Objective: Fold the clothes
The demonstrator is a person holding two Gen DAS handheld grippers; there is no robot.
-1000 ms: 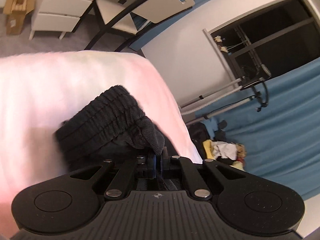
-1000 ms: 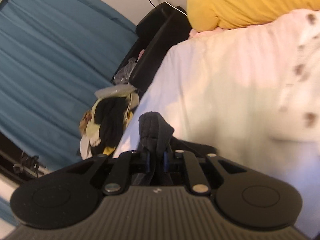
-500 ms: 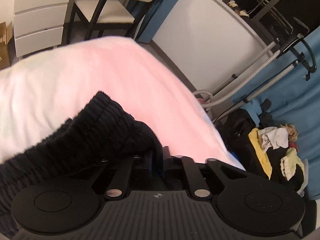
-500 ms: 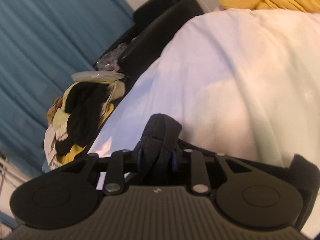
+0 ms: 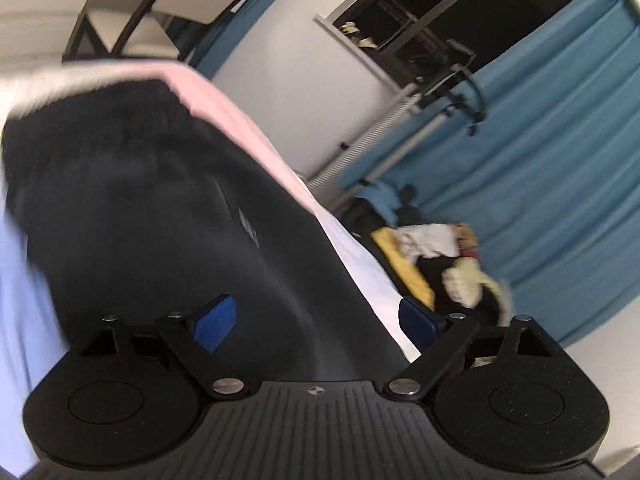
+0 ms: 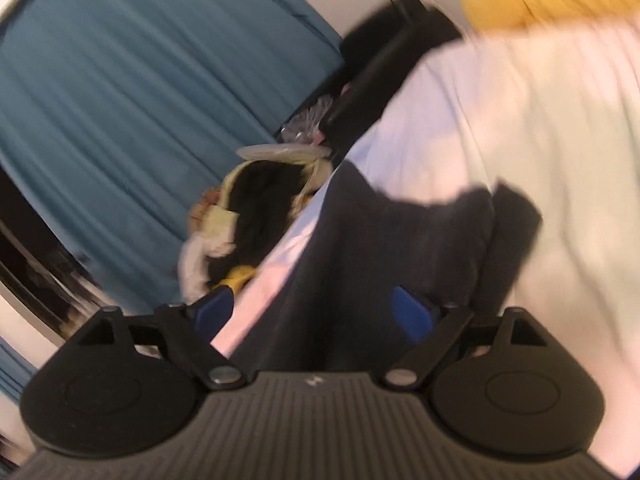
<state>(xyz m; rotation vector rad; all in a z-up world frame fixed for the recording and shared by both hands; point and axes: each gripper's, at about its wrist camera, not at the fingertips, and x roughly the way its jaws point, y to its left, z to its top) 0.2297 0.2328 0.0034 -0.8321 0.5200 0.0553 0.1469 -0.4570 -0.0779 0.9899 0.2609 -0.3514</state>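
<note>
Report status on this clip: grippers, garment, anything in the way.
Left gripper and right gripper open, jaws just opened, pads off the cloth. Black garment lying on the pale bedspread, near its edge. Nothing in the way.

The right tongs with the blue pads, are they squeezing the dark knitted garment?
No, the right tongs stand wide open, their blue pads apart, with the dark knitted garment lying loose on the pale bedcover.
</note>
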